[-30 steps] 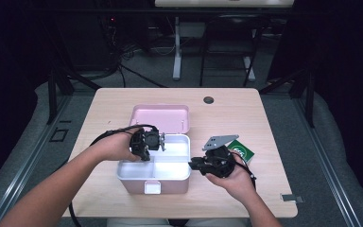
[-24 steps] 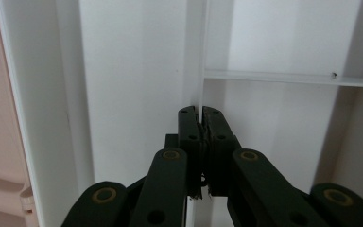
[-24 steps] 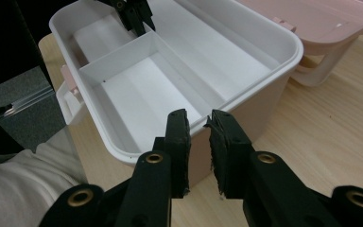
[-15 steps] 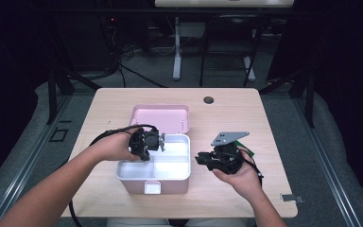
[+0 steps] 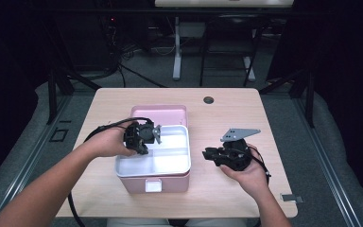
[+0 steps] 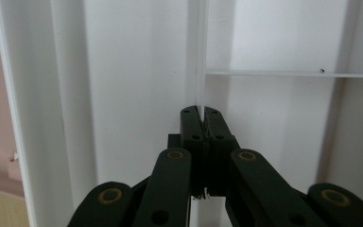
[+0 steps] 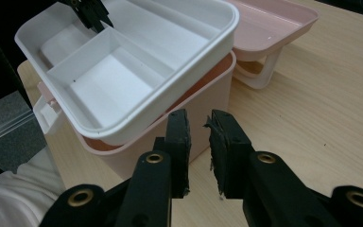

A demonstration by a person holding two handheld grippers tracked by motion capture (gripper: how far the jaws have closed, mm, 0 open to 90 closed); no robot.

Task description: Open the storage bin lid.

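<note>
Over the pale wood table (image 5: pixel 246 113), your left gripper (image 5: pixel 144 135) has just closed its jaws on the thin divider wall (image 6: pixel 201 52) of the white plastic compartment tray (image 5: pixel 170 158), which sits askew atop the pink plastic box (image 5: pixel 156 182) at centre-left, pink lid (image 5: pixel 160 113) lying just beyond. Your right gripper (image 7: pixel 198 137), to the right & clear of the box, is narrowly parted w/ nothing in it. Step in hand: lifting the tray out, prob. Next: raise it straight up, keep it level, steady the box w/ the right if it drags.
</note>
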